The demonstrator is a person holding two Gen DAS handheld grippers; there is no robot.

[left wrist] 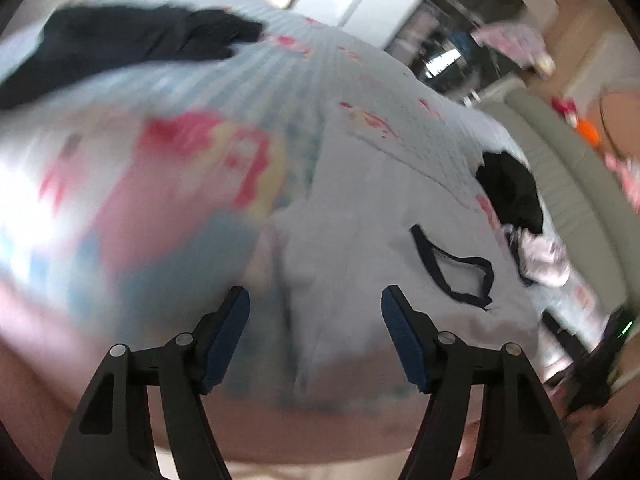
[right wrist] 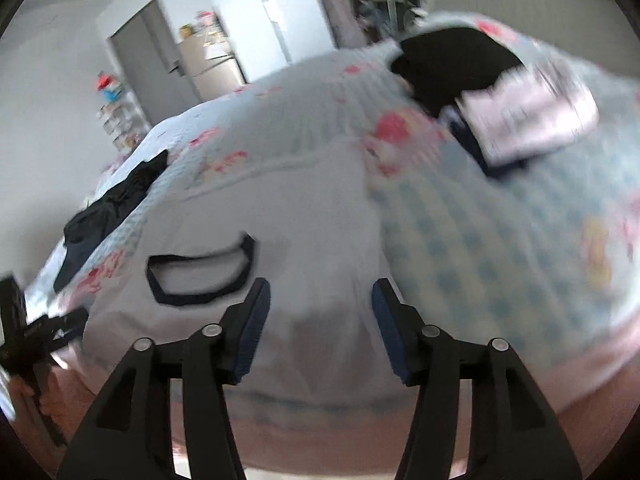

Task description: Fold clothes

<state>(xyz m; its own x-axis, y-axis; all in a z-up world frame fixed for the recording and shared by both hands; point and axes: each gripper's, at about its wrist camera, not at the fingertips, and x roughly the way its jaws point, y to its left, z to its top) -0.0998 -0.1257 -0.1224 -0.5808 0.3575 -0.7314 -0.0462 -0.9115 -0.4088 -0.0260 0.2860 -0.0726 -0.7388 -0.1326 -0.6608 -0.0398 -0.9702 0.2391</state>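
Soft, even daylight is filling both views, and no hard shadows are falling across the bed (right wrist: 304, 128). Motion blur is smearing the left wrist picture most, turning the patterned bedspread (left wrist: 168, 168) into streaks, while a pale glare is washing out its left edge. The right wrist picture is blurring toward its right side. Fisheye distortion is bulging the bed and darkening the corners.
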